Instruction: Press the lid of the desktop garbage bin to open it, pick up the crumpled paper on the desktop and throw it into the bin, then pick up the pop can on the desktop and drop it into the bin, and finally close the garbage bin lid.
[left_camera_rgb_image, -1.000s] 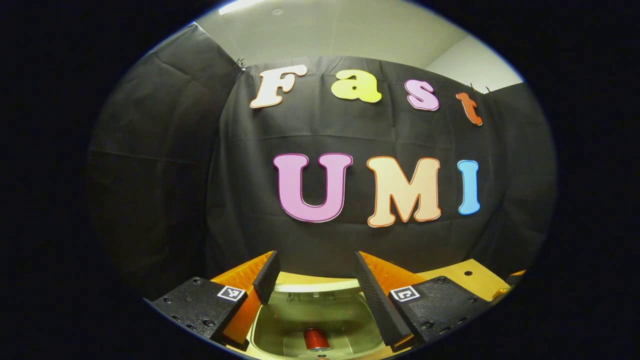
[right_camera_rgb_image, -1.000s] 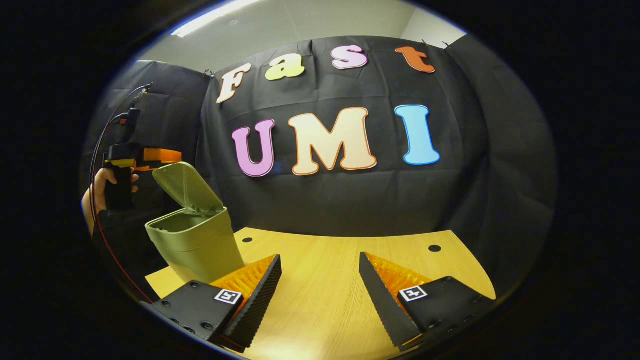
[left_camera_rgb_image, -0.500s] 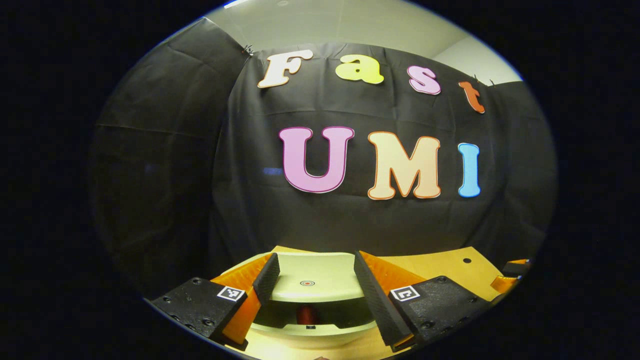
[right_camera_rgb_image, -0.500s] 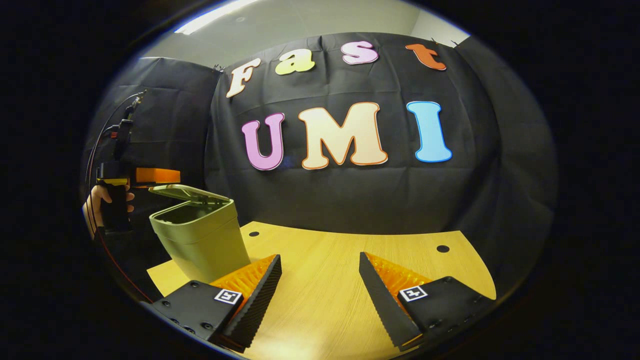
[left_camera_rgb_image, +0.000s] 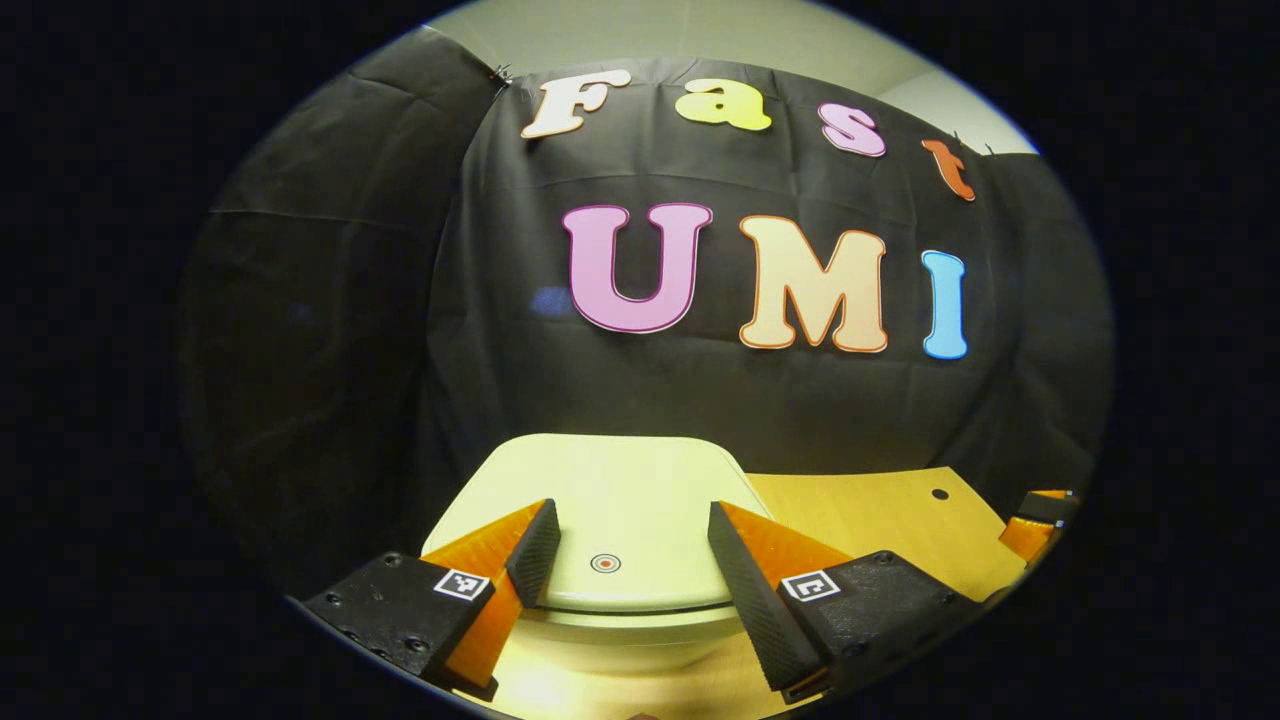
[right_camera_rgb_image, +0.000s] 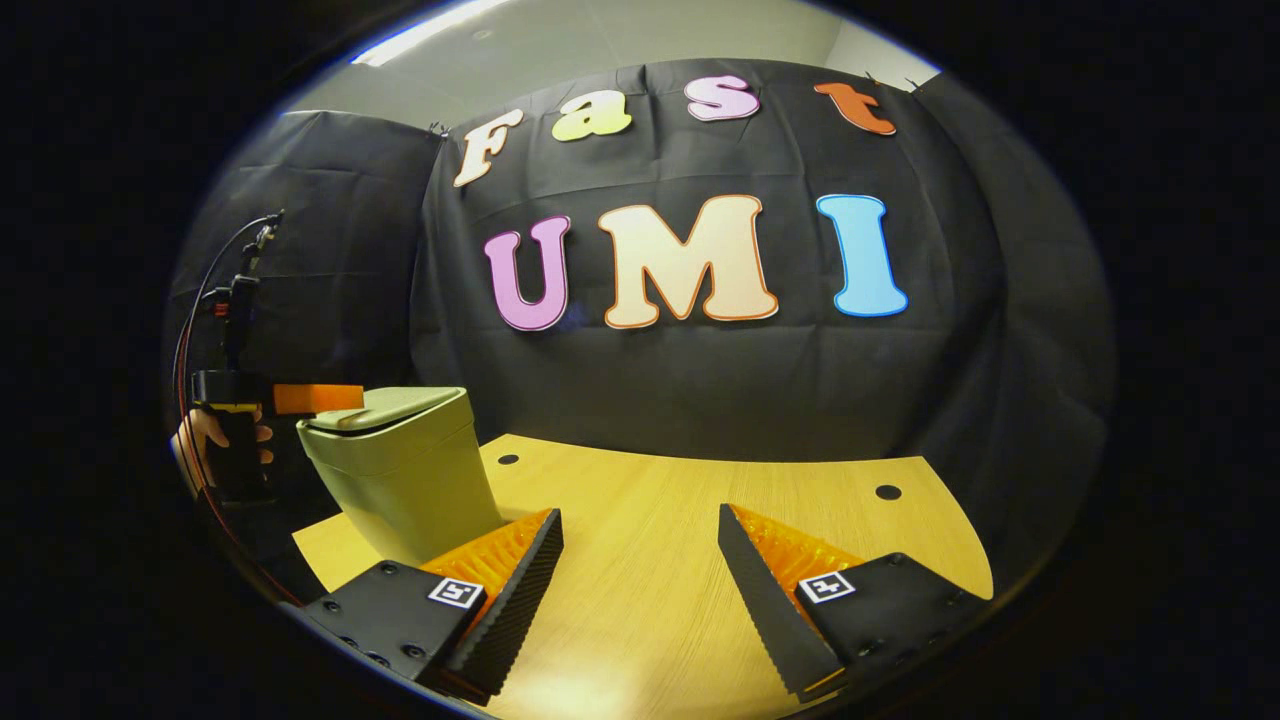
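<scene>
The pale green desktop bin (right_camera_rgb_image: 405, 475) stands at the left of the wooden table, its lid (left_camera_rgb_image: 610, 490) lying flat and closed. In the left gripper view my left gripper (left_camera_rgb_image: 628, 545) is open, its fingers resting at the lid's near edge on either side of a small round mark (left_camera_rgb_image: 604, 563). The right gripper view shows that same left gripper (right_camera_rgb_image: 300, 398), held by a hand (right_camera_rgb_image: 205, 440), touching the lid's left edge. My right gripper (right_camera_rgb_image: 640, 560) hovers open low over the table with nothing between its fingers. The bin's inside is hidden.
The wooden table (right_camera_rgb_image: 680, 520) has two small dark holes, one (right_camera_rgb_image: 887, 492) at the right and one (right_camera_rgb_image: 508, 459) beside the bin. A red cable (right_camera_rgb_image: 190, 330) runs up from the left gripper. Black cloth walls stand close behind the table.
The lid has swung down from upright to flat and closed as my left gripper came down with it. The red can inside is now hidden. My right gripper has barely moved.
</scene>
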